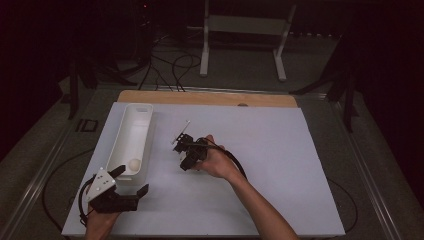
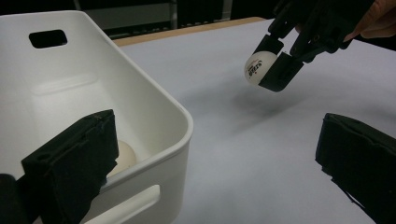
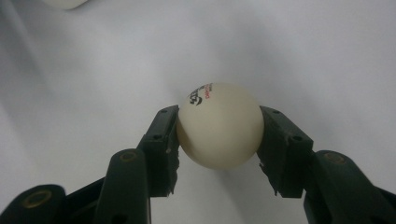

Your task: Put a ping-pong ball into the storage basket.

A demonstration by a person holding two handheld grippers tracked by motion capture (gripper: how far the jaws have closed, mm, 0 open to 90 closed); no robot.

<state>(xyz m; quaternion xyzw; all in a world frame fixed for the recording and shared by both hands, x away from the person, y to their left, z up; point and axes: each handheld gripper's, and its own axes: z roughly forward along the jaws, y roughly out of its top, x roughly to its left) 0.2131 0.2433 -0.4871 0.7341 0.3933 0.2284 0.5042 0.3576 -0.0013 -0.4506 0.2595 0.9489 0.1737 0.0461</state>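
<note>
My right gripper (image 3: 218,140) is shut on a white ping-pong ball (image 3: 219,125) with dark and red print, which it holds just above the white table cover. The left gripper view shows that ball (image 2: 255,69) between the right gripper's (image 2: 268,71) jaws, off the surface. A white plastic bin (image 1: 146,134) stands at the left of the table, and another white ball (image 1: 134,164) lies at its near end. My left gripper (image 1: 132,180) rests by the bin's near corner, open, with one jaw over the bin's rim (image 2: 180,116) and nothing between its fingers.
A white sheet (image 1: 280,165) covers the table, with a wooden edge (image 1: 210,97) at the back. Cables and a white stand (image 1: 242,30) are on the floor beyond. The rim of something white (image 3: 65,3) shows at the top of the right gripper view.
</note>
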